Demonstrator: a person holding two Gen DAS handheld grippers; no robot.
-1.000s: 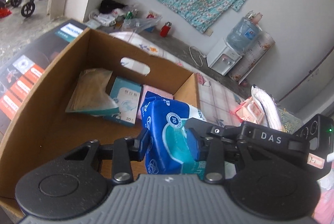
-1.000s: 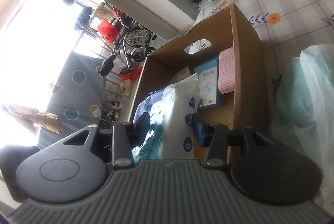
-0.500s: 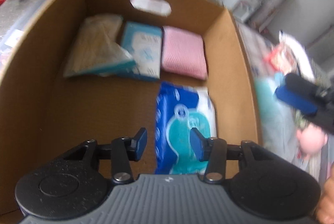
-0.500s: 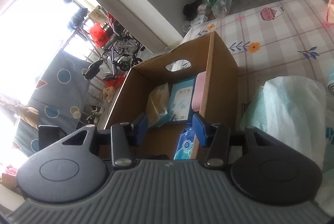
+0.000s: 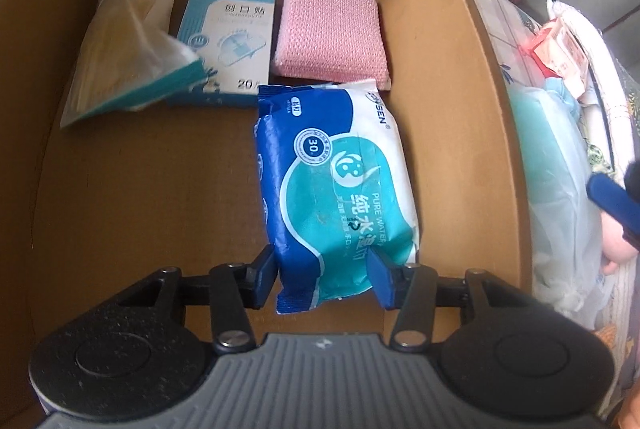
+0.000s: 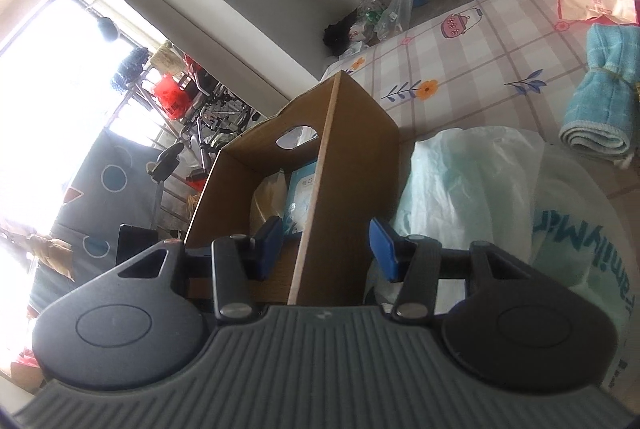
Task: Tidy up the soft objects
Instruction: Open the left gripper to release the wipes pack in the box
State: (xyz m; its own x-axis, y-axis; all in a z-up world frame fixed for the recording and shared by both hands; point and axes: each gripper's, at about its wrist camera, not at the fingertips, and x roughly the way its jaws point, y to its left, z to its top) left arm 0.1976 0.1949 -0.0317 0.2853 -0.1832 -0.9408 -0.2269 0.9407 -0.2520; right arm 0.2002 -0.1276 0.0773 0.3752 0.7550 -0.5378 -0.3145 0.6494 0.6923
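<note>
Fingers of the left gripper [image 5: 322, 275] stand spread, having just been opening; the wet-wipes pack [image 5: 336, 189] lies between them on the floor of the cardboard box [image 5: 472, 117], pads not visibly pressing it. From the pack, the pink sponge cloth [image 5: 330, 35] sits at 12 o'clock, the bandage box [image 5: 228, 41] at 11 o'clock, and the tissue packet [image 5: 124, 49] at 10 o'clock. The right gripper [image 6: 324, 247] has its jaws apart, holding nothing, straddling the box wall. A plastic bag [image 6: 480, 189] lies at 3 o'clock of the box, a rolled teal towel [image 6: 600, 93] at 2 o'clock.
</note>
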